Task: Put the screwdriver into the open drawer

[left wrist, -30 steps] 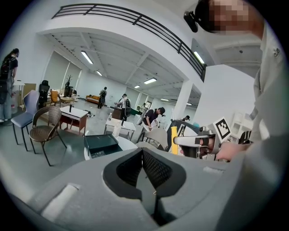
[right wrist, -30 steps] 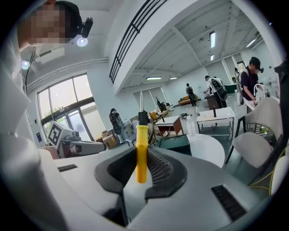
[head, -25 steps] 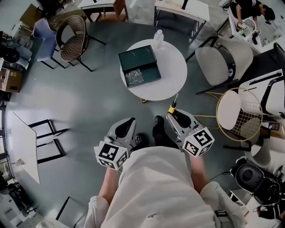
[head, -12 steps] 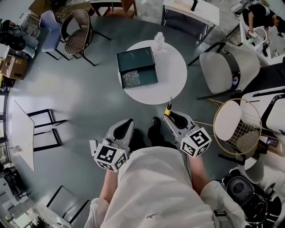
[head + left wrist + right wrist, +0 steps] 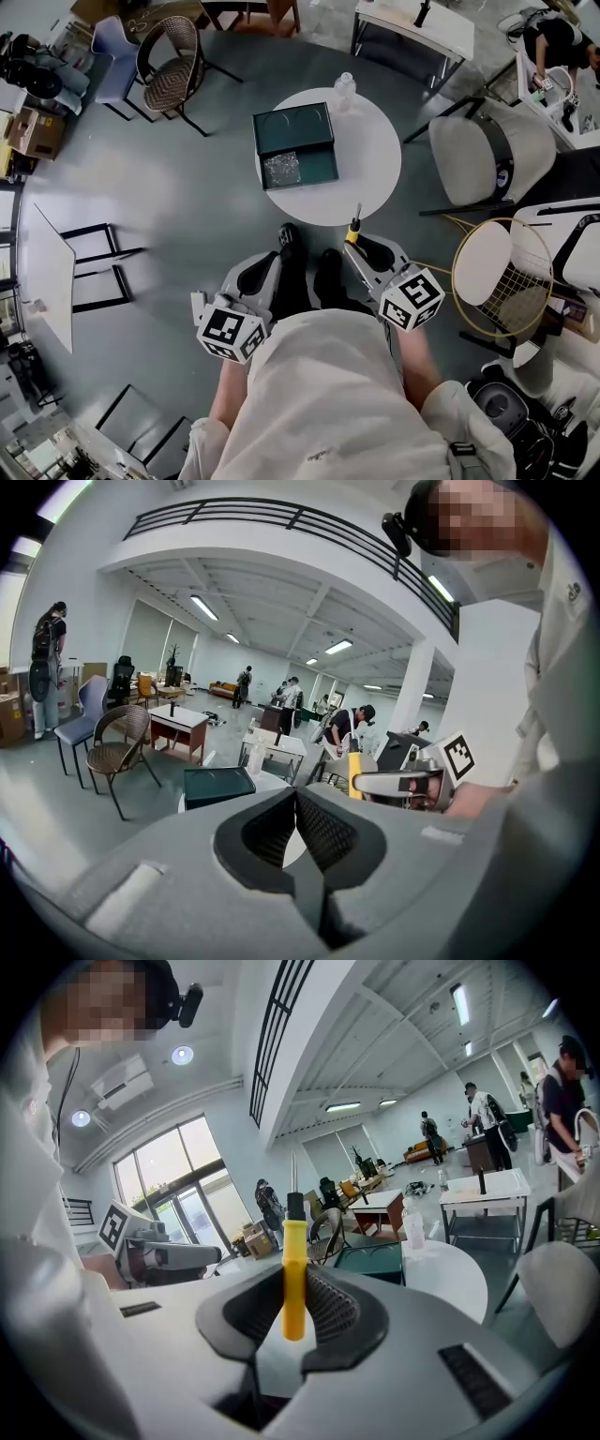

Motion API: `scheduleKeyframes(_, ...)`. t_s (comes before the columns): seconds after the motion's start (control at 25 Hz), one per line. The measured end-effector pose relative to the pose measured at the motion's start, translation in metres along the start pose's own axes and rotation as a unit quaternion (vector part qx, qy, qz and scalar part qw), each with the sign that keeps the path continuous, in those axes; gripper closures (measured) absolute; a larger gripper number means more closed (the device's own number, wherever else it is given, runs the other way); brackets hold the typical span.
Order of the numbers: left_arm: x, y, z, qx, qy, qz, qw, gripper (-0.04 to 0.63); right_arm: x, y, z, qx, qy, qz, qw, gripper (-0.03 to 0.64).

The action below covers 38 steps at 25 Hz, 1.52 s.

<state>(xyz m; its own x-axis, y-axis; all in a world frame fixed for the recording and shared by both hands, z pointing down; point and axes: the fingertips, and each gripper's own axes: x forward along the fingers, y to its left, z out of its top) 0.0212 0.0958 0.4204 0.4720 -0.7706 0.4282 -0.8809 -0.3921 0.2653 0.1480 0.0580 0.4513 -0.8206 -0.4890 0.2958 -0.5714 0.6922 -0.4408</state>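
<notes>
While the left gripper (image 5: 296, 803) keeps its ribbed black pads pressed together on nothing, a dark green box (image 5: 292, 129) sits ahead on the round white table (image 5: 375, 173), its drawer (image 5: 300, 170) pulled open toward the person. Right of that, the right gripper (image 5: 293, 1290) pinches the screwdriver (image 5: 293, 1251) by its smooth yellow handle, slim metal shaft upright, near the table's rim.

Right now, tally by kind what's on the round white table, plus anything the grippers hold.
Green drawer box: 1
Bottle: 1
Screwdriver: 1, clamped in the right gripper
Left gripper: 0, jaws together on nothing
Total: 3
</notes>
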Motion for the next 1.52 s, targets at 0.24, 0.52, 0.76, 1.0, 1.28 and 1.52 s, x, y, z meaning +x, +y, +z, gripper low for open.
scheduleKeyframes(0.24, 0.021, 0.014, 0.018, 0.003, -0.003, -0.024, 0.9997, 0.583, 0.011, -0.004, 0.017, -0.005, -0.001, -0.017, 1.0, 0.538)
scheduleKeyframes(0.52, 0.042, 0.048, 0.047, 0.014, -0.016, -0.042, 0.9989, 0.583, 0.044, -0.006, 0.038, -0.016, 0.005, -0.026, 1.0, 0.538)
scheduleKeyframes(0.76, 0.048, 0.089, 0.06, 0.007, -0.021, -0.043, 0.9988, 0.583, 0.084, -0.007, 0.058, -0.035, 0.01, -0.029, 0.999, 0.538)
scheduleKeyframes(1.0, 0.055, 0.127, 0.072, 0.0, -0.025, -0.048, 0.9985, 0.583, 0.121, -0.01, 0.076, -0.049, 0.014, -0.041, 0.998, 0.538)
scheduleKeyframes(1.28, 0.058, 0.166, 0.085, 0.006, -0.026, -0.073, 0.997, 0.583, 0.158, -0.01, 0.084, -0.059, 0.019, -0.072, 0.995, 0.538)
scheduleKeyframes(1.52, 0.063, 0.192, 0.086, 0.013, -0.014, -0.093, 0.9955, 0.583, 0.179, -0.009, 0.077, -0.064, 0.032, -0.097, 0.993, 0.538)
